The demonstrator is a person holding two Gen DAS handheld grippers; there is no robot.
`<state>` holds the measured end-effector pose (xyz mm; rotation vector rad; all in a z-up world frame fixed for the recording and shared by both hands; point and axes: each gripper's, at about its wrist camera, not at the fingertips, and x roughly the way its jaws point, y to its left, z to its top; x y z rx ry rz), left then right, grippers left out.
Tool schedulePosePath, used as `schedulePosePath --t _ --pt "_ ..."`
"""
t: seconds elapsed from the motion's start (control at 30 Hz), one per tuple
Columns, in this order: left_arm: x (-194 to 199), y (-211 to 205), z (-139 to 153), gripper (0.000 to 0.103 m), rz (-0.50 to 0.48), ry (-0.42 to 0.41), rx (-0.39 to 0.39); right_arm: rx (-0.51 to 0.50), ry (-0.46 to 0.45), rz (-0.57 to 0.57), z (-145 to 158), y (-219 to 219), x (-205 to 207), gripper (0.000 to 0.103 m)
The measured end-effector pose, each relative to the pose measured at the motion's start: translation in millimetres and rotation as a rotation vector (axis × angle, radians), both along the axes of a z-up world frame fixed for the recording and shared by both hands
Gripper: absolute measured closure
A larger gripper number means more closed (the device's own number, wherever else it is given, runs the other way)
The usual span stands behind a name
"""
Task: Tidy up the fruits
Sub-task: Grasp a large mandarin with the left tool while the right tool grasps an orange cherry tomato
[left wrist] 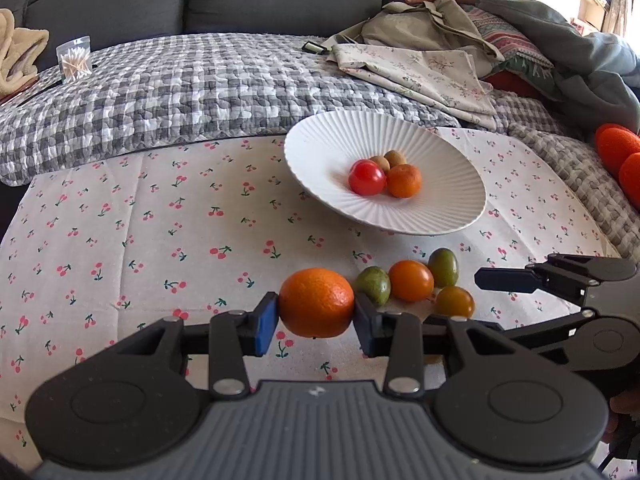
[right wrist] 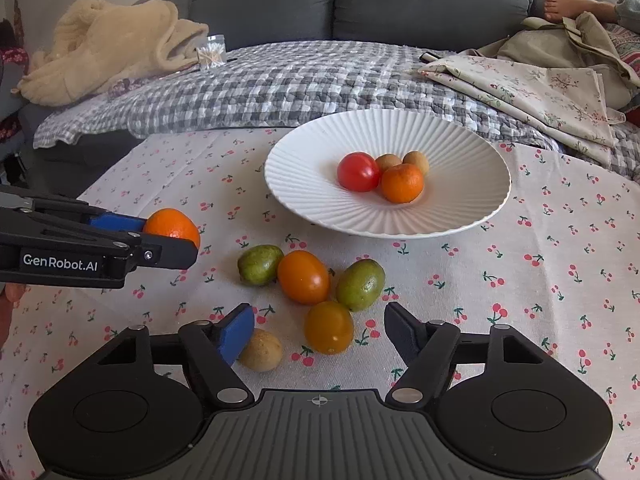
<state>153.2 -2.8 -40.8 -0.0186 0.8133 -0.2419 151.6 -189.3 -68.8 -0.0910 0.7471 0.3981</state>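
- The white ribbed plate [right wrist: 472, 216] sits on a cherry-print cloth [right wrist: 560, 264], and everything else is easiest placed from it.
- Inside the plate, near its middle, a red tomato [right wrist: 357, 171] and a small mandarin [right wrist: 401, 183] touch each other, with two small tan fruits [right wrist: 416, 161] tucked just behind them.
- The left gripper [left wrist: 316, 312] holds a larger orange [left wrist: 316, 303] clamped between its blue pads [left wrist: 266, 322], lifted off the cloth, on the near left side of the plate.
- Just in front of the plate, a loose cluster lies on the cloth: two green oval fruits [right wrist: 360, 285], an orange tomato [right wrist: 304, 277] between them, and a yellow-orange tomato [right wrist: 329, 327] nearest the camera.
- A tan round fruit [right wrist: 262, 350] lies beside that cluster, farther from the plate, just against the right gripper's blue pad [right wrist: 236, 334].
- The right gripper [right wrist: 320, 338] hovers over the near edge of the cluster, its jaws standing moderately apart with the yellow-orange tomato in the gap; neither pad presses on it.
- Beyond the plate a grey checked quilt [right wrist: 260, 84] covers a sofa, with a floral cloth [right wrist: 540, 96] to its right and a beige fleece [right wrist: 104, 48] to its left.
- A person's bare foot [right wrist: 560, 6] rests on the sofa far behind the plate.
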Motion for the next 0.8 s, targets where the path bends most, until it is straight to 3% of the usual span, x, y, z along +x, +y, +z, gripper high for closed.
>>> schedulePosePath --t 0.17,0.33,0.6,0.8 --pt "1.7 0.5 -0.8 0.064 0.003 0.003 0.001 0.032 0.016 -0.024 -2.5 -1.4 3.9 0.042" --pt "2.7 0.5 -0.8 0.064 0.002 -0.001 0.000 0.078 0.077 -0.090 -9.9 -8.5 12.5 0.060" --pt "3.0 -0.5 -0.2 0.064 -0.003 -0.007 0.002 0.048 0.069 -0.098 -9.9 -6.4 9.9 0.076" --pt "3.0 0.1 4.3 0.064 -0.006 -0.021 -0.008 0.038 0.070 -0.107 -2.2 -10.2 6.0 0.078"
